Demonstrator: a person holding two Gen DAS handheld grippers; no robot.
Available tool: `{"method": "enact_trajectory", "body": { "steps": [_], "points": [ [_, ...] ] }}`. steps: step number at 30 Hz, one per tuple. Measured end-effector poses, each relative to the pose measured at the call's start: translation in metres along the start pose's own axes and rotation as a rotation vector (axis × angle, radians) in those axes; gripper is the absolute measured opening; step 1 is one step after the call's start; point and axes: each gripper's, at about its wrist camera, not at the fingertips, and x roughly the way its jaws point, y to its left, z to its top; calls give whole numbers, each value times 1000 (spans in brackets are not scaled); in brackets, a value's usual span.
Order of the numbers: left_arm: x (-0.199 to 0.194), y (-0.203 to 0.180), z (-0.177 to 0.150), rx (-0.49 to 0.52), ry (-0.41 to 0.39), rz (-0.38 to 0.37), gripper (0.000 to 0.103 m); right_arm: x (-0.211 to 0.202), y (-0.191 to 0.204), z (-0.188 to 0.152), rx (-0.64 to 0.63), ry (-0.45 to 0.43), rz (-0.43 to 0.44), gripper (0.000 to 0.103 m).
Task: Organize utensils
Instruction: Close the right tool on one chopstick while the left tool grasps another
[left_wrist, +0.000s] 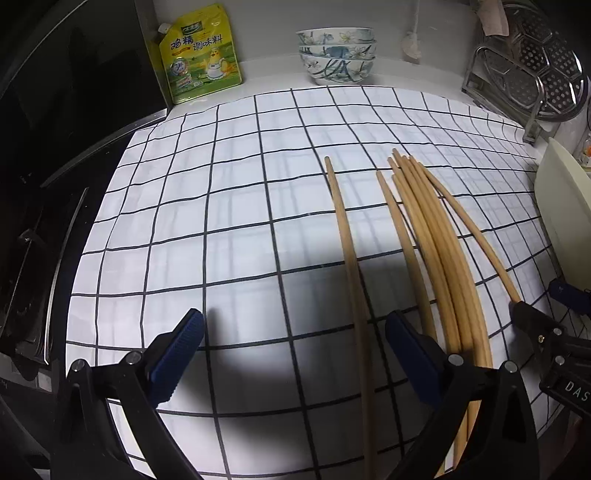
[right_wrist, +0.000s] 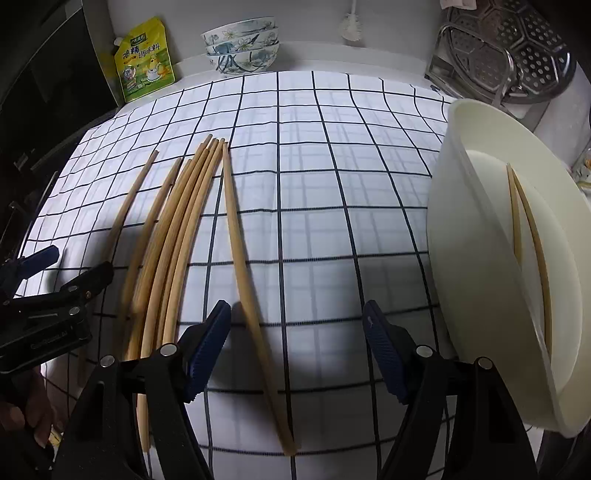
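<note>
Several bamboo chopsticks (left_wrist: 436, 251) lie on a white cloth with a black grid (left_wrist: 221, 206); they also show in the right wrist view (right_wrist: 177, 229). One chopstick (right_wrist: 240, 251) lies apart to their right. A cream holder (right_wrist: 491, 266) on the right contains two chopsticks (right_wrist: 532, 236). My left gripper (left_wrist: 295, 350) is open and empty, low over the cloth, with one chopstick (left_wrist: 351, 266) between its fingers. My right gripper (right_wrist: 297, 339) is open and empty, between the lone chopstick and the holder.
Stacked floral bowls (right_wrist: 242, 46) and a yellow seasoning pouch (right_wrist: 144, 72) stand at the back wall. A metal rack with a perforated steamer plate (right_wrist: 506, 51) sits at the back right. A dark stove surface (left_wrist: 55, 166) borders the cloth on the left.
</note>
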Motion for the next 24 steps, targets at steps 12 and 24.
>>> {"method": "enact_trajectory", "body": {
  "steps": [12,24],
  "points": [
    [-1,-8,7,19,-33,-13,64,7,17,9,-121,-40,35,35],
    [-7,-14,12,31,-1,-86,8,2,12,14,-64,-11,117,7]
  ]
}}
